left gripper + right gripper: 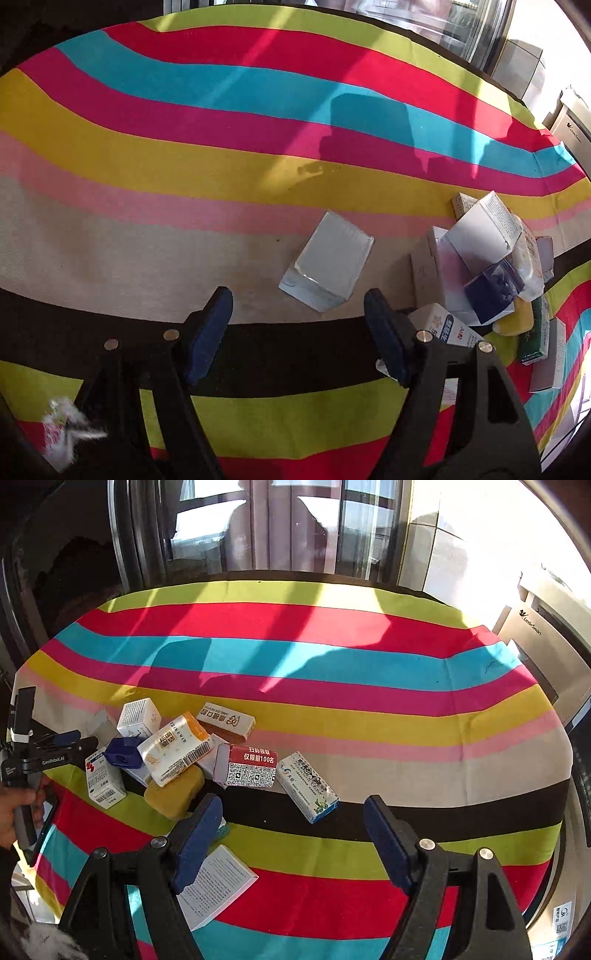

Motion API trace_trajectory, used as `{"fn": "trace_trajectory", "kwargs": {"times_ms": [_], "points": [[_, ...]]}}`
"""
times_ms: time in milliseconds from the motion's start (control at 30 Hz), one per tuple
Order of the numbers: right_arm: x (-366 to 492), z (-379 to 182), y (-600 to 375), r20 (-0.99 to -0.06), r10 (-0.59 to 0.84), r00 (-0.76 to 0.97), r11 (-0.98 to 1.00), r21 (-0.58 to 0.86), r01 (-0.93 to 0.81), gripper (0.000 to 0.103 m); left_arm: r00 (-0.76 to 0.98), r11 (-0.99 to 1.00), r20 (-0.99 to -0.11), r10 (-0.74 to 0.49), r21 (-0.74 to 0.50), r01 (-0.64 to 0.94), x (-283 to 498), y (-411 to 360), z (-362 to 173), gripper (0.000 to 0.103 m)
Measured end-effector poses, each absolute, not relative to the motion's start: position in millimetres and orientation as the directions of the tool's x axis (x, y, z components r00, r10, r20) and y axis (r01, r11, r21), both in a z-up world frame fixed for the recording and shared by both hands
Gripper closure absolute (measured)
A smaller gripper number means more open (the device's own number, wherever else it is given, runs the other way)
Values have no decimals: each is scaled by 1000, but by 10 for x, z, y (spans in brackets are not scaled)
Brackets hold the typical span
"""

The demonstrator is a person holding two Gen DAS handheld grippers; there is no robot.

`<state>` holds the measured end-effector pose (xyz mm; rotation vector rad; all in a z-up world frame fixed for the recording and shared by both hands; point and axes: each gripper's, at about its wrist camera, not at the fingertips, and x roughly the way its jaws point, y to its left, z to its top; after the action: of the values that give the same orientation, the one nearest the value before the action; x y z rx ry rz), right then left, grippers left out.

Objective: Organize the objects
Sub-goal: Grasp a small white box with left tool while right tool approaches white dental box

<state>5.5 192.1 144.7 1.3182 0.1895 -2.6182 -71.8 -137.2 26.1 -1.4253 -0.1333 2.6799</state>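
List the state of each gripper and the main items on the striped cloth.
left gripper: open, empty
right gripper: open, empty
grey box: lying flat, apart from the pile
yellow sponge: under the tissue pack
QR-code box: lying flat

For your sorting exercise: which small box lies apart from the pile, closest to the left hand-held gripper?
The pale silver-grey box, lying alone on the beige stripe just ahead of the open left hand-held gripper.

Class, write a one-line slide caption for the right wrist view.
Open right gripper hovers over a striped tablecloth near a pile of small cardboard boxes.
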Motion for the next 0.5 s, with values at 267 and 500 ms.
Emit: {"fn": "trace_trajectory", "kwargs": {"times_ms": [267, 500], "points": [[-1081, 1150, 1349, -862, -194, -469, -943, 33, 330, 22, -517, -979, -838, 173, -87, -186, -1034, -1123, 158, 58], [-1661, 565, 1199, -898, -321, -301, -931, 242, 273, 25, -503, -962, -835, 225, -108, -251, -1145, -872, 129, 63]]}}
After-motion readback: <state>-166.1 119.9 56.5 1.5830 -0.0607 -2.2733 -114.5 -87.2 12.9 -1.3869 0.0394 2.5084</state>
